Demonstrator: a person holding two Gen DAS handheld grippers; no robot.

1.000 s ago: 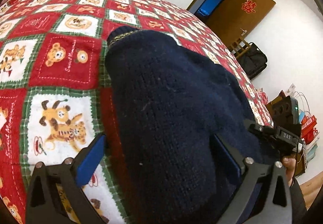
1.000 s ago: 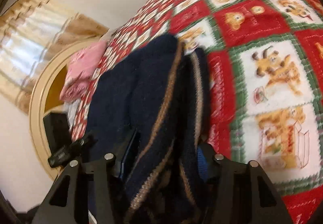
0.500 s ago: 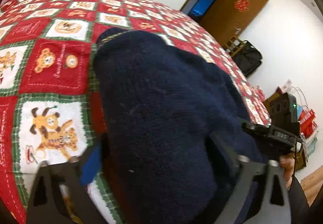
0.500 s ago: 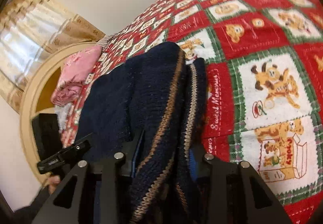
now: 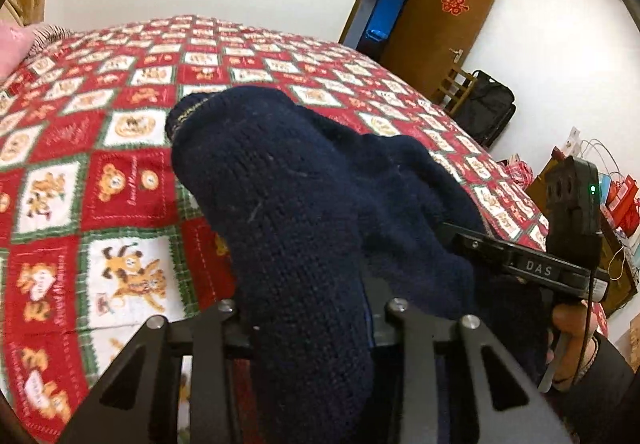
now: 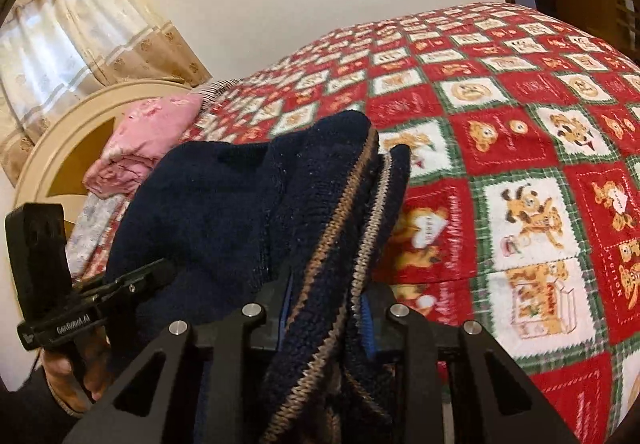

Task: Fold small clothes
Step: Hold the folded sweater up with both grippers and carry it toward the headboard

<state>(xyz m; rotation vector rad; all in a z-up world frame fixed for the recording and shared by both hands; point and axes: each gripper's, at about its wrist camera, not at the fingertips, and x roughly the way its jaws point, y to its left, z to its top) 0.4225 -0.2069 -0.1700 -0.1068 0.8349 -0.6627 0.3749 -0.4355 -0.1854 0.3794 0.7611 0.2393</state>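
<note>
A small navy knitted sweater [image 5: 304, 195] with tan stripes on its hem [image 6: 340, 211] is held up above the red patchwork bedspread [image 5: 100, 147]. My left gripper [image 5: 308, 320] is shut on one thick fold of it. My right gripper [image 6: 324, 308] is shut on the striped hem edge. Each gripper shows in the other's view, the right gripper [image 5: 532, 268] at the right and the left gripper [image 6: 76, 320] at the lower left. The fingertips are buried in the knit.
The bedspread [image 6: 520, 163] with bear and dog squares covers the bed. Folded pink clothes [image 6: 148, 143] lie near the cream headboard [image 6: 56, 139]. A brown door [image 5: 436, 27], a black bag [image 5: 488, 107] and red bags [image 5: 620, 199] stand beyond the bed.
Both grippers have closed on the sweater and lifted it off the bedspread. The views have tilted up, showing more of the walls and door.
</note>
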